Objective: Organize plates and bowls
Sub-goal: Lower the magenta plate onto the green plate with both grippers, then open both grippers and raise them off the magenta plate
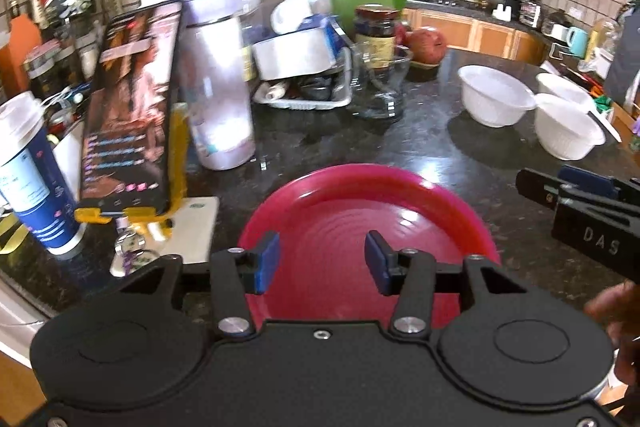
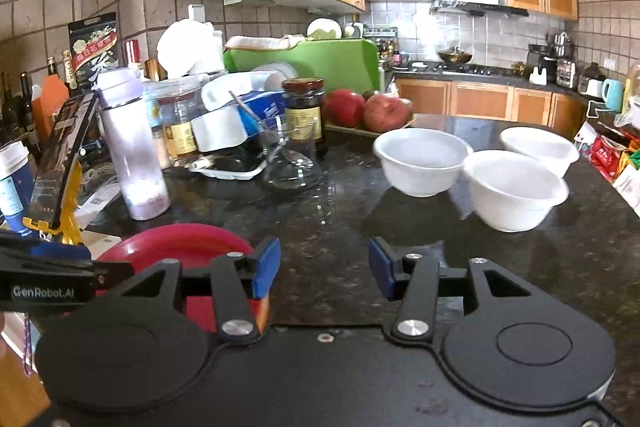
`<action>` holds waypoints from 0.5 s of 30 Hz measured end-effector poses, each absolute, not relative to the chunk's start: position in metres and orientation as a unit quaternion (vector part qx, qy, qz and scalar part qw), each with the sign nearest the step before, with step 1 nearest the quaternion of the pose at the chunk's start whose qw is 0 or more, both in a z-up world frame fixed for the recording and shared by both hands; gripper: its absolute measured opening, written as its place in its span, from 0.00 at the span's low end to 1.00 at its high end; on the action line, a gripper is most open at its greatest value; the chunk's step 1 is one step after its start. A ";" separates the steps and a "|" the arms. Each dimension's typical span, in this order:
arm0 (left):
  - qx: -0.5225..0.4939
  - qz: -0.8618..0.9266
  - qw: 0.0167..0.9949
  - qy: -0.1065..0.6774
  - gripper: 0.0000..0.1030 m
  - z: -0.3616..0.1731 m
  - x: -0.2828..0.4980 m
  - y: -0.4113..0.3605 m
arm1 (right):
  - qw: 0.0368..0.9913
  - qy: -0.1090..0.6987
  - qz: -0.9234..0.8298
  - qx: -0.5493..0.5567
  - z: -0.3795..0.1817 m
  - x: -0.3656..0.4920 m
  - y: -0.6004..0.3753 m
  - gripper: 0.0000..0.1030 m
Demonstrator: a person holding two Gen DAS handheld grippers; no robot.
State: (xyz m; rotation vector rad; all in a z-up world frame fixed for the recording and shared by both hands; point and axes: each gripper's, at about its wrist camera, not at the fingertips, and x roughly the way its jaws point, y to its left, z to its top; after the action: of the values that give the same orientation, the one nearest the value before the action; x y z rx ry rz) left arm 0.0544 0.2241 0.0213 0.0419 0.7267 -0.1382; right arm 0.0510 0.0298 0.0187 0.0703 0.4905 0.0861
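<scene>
A red plate [image 1: 360,211] lies on the dark granite counter [image 1: 400,143] right in front of my left gripper [image 1: 322,261], which is open above its near part and holds nothing. Three white bowls [image 1: 494,95] [image 1: 566,129] [image 1: 562,87] stand apart at the far right of the counter. In the right wrist view the plate [image 2: 180,243] is at the lower left and the bowls [image 2: 422,161] [image 2: 514,189] [image 2: 538,147] are ahead to the right. My right gripper [image 2: 324,269] is open and empty over bare counter; it also shows in the left wrist view [image 1: 576,203].
A phone on a yellow stand [image 1: 132,103], a blue cup [image 1: 30,179] and a lilac bottle [image 1: 216,83] stand left. A cluttered dish tray [image 1: 300,67], glass jug [image 1: 380,83], dark jar [image 1: 376,31] and pomegranates [image 2: 368,109] line the back.
</scene>
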 end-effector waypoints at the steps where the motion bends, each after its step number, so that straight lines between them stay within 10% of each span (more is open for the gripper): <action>1: 0.019 -0.071 0.932 0.355 0.61 0.022 0.055 0.220 | 0.969 0.240 0.040 0.038 0.019 0.049 0.024 0.51; 15: 0.034 -0.108 0.925 0.362 0.64 0.034 0.069 0.132 | 0.961 0.270 0.018 0.062 0.027 0.039 -0.098 0.73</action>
State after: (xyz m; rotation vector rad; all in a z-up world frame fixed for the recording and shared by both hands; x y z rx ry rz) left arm 0.0693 0.1316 0.0344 0.0696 0.7427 -0.2224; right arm 0.0392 -0.0983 0.0273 0.1251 0.5462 0.0358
